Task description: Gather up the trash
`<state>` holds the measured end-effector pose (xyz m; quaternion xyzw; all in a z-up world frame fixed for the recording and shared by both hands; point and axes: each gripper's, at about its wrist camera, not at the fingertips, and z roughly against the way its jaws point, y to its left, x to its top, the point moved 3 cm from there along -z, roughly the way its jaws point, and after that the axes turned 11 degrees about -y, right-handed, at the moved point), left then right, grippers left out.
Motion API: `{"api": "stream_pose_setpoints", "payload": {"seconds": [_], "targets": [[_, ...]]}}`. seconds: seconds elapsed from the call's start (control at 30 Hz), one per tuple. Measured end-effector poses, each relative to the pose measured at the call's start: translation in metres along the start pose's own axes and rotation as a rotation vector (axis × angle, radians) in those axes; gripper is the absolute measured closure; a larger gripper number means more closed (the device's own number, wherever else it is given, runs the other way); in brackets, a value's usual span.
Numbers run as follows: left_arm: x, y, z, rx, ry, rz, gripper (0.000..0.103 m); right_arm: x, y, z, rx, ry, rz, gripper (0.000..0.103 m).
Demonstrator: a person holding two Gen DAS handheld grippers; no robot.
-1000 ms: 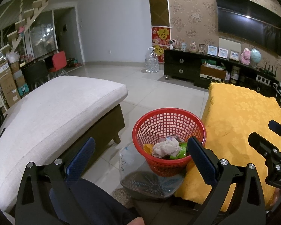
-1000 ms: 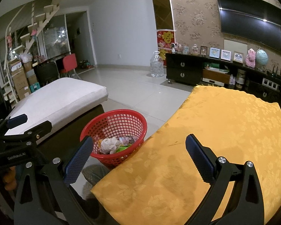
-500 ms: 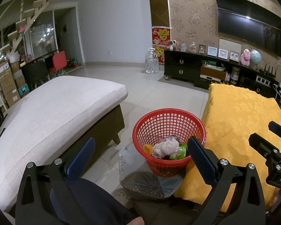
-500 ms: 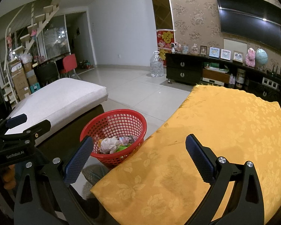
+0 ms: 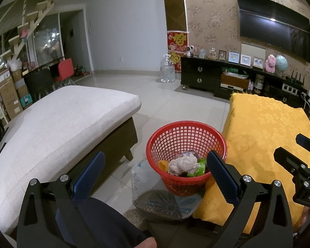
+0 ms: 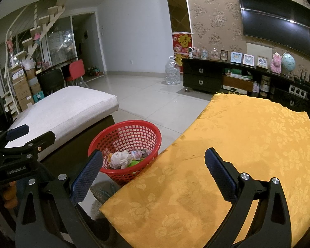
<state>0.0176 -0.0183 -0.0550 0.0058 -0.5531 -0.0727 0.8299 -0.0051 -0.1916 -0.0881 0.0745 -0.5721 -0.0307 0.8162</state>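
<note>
A red mesh basket [image 5: 176, 142] [image 6: 134, 136] stands on the floor between a pale sofa and a yellow-covered table. Inside it lie a crumpled white tissue wad [image 5: 183, 163] [image 6: 119, 158], a green wrapper [image 5: 199, 167] and an orange scrap [image 5: 162, 163]. My left gripper [image 5: 155, 169] hangs open just above and in front of the basket, with nothing between its blue pads. Over the near part of the yellow cloth my right gripper [image 6: 153, 169] is open and empty too.
The yellow floral cloth [image 6: 237, 144] [image 5: 268, 128] covers the table at right. A pale sofa cushion [image 5: 57, 119] lies left. A patterned mat [image 5: 165, 202] sits under the basket. A person's dark-clothed leg [image 5: 105, 223] is below the left gripper. A TV cabinet [image 6: 227, 78] stands behind.
</note>
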Motion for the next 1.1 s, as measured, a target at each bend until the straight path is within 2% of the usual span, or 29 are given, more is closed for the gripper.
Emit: {"api": "stream_pose_setpoints", "payload": {"seconds": [0.63,0.83,0.9,1.0,1.1], "targets": [[-0.003,-0.001,-0.005,-0.021,0.011,0.022,0.008,-0.012,-0.004,-0.002,-0.008,0.02,-0.004,0.007],[-0.008,-0.002,-0.007,-0.044,0.004,0.027,0.008,-0.016,-0.017,-0.002,-0.025,0.043,-0.051,0.007],[-0.011,-0.002,-0.012,-0.05,0.016,0.032,0.008,-0.016,-0.035,0.002,-0.058,0.052,-0.082,0.007],[-0.015,-0.004,-0.023,-0.053,0.042,0.028,0.008,-0.022,-0.089,0.009,-0.177,0.078,-0.154,0.007],[-0.02,-0.003,-0.035,-0.05,0.064,0.038,0.008,-0.047,-0.173,0.02,-0.369,0.145,-0.259,0.007]]}}
